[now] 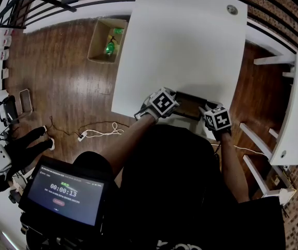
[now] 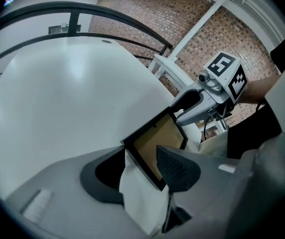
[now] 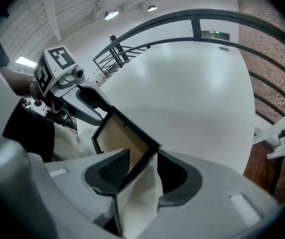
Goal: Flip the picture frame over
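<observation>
Two-handed grip on tilted picture frame at white table's near edge.
Clamped at one corner by left gripper, at another by right gripper.

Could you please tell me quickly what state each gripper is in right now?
Left tongs: closed on the frame, at one corner.
Right tongs: closed on the frame, at another corner.
</observation>
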